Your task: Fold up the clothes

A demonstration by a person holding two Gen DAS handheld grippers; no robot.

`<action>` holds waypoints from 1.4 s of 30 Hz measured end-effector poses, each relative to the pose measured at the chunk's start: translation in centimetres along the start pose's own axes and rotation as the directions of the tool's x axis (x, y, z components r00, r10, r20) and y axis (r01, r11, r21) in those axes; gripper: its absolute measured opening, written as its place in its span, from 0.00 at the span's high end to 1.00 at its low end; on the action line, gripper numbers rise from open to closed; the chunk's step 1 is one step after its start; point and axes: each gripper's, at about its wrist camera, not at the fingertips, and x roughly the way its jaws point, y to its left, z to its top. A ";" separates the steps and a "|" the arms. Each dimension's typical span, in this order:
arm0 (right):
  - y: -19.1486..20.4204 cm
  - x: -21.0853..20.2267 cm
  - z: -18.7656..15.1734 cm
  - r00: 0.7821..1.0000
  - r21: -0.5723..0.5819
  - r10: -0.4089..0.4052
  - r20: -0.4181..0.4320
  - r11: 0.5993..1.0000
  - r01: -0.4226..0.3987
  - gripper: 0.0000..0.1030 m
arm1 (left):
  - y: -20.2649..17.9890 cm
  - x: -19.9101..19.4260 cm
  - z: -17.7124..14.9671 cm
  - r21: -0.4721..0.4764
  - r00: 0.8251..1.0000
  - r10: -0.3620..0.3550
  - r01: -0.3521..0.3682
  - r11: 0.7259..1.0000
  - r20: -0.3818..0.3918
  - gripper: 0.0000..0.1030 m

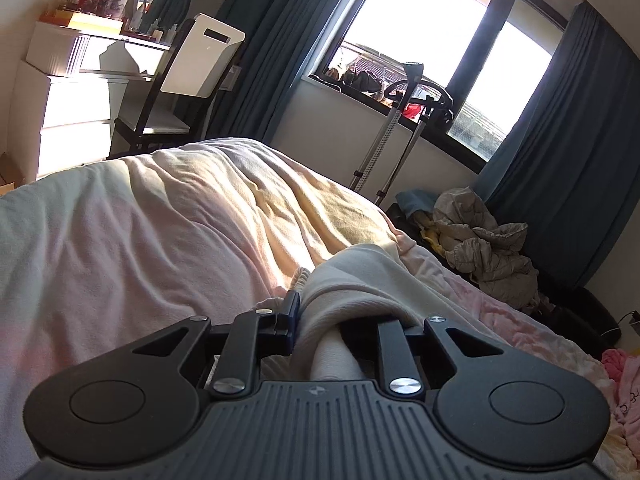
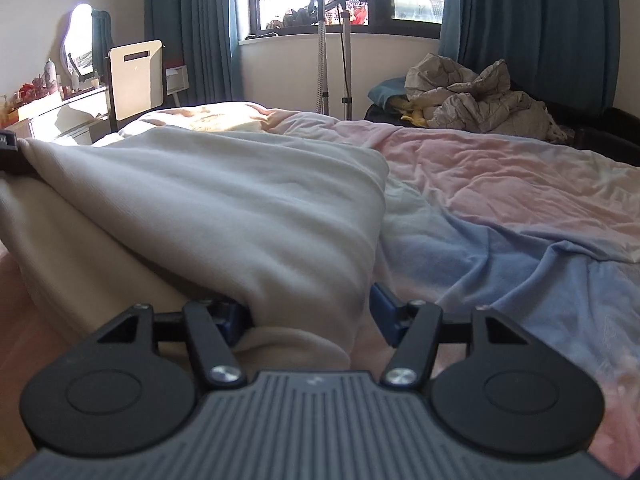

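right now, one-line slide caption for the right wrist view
Right gripper clamps a fold of cream garment lifted over the pastel bedspread, window beyond.

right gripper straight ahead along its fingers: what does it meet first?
The cream garment it already grips: the right gripper has the cloth bunched between its fingers, and the lifted fold fills the line ahead. Beyond lies the bedspread; depth unclear.

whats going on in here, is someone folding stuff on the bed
Yes. A person with a handheld gripper in each hand is working on a cream garment spread over a bed covered by a pink and blue blanket. The left gripper has a bunched edge of the garment between its fingers, and the right gripper has another edge, so the cloth hangs lifted between them. The fold is not finished. A crumpled grey jacket lies beyond the bed, untouched.
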 end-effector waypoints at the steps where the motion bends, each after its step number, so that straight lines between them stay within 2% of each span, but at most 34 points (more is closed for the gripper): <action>1: -0.1 -0.1 0.1 1.000 0.009 0.005 -0.001 1.000 -0.005 0.39 | 0.3 0.1 -0.1 -0.010 1.000 0.005 -0.005 1.000 -0.008 0.78; 5: -0.1 -1.6 0.3 1.000 0.018 0.008 0.005 1.000 -0.008 0.39 | 0.3 -1.7 0.2 -0.028 0.999 -0.031 0.030 0.999 -0.030 0.76; 8: -0.7 -3.2 0.4 1.000 0.056 0.021 0.018 0.998 -0.022 0.39 | 0.6 -3.5 -0.1 -0.093 0.999 -0.030 0.025 0.995 -0.046 0.69; 9: -0.9 -3.5 0.4 0.999 0.072 0.028 0.019 0.997 -0.029 0.39 | 0.7 -4.1 -0.2 -0.118 0.998 -0.041 0.034 0.992 -0.054 0.62; 10: -1.0 -3.8 0.5 0.999 0.079 0.028 0.017 0.996 -0.030 0.39 | 0.8 -4.7 -0.4 -0.139 0.997 -0.051 0.042 0.989 -0.064 0.50; 12: -1.1 -4.4 0.6 0.999 0.085 0.026 0.019 0.996 -0.028 0.39 | 0.9 -5.7 -0.9 -0.191 0.994 -0.071 0.055 0.980 -0.080 0.37; 15: -1.1 -4.8 0.6 0.999 0.100 0.040 0.025 0.994 -0.042 0.39 | 1.2 -6.7 -2.0 -0.278 0.988 -0.105 0.070 0.958 -0.114 0.31; 18: -1.4 -4.8 0.6 0.998 0.132 0.056 0.021 0.990 -0.058 0.39 | 1.7 -6.3 -3.3 -0.364 0.976 -0.134 0.064 0.929 -0.172 0.30; 27: -2.7 -4.5 0.7 0.995 0.223 0.094 0.020 0.970 -0.097 0.38 | 3.7 -2.6 -5.9 -0.505 0.961 -0.151 0.014 0.863 -0.231 0.26; 33: -3.7 -4.3 1.0 0.990 0.328 0.135 0.040 0.934 -0.140 0.38 | 4.5 -1.7 -6.4 -0.571 0.961 -0.166 0.011 0.821 -0.220 0.21; 34: -3.9 -4.3 1.1 0.989 0.343 0.142 0.044 0.927 -0.149 0.38 | 4.5 -1.5 -6.4 -0.578 0.961 -0.166 0.009 0.816 -0.220 0.21; 38: -4.2 -4.9 1.5 0.984 0.396 0.173 0.038 0.902 -0.174 0.38 | 4.0 -0.3 -6.1 -0.556 0.965 -0.137 -0.012 0.831 -0.225 0.19; 42: -4.4 -7.2 2.6 0.962 0.453 0.242 0.126 0.849 -0.273 0.37 | 3.7 0.2 -6.0 -0.568 0.972 -0.133 -0.001 0.823 -0.193 0.21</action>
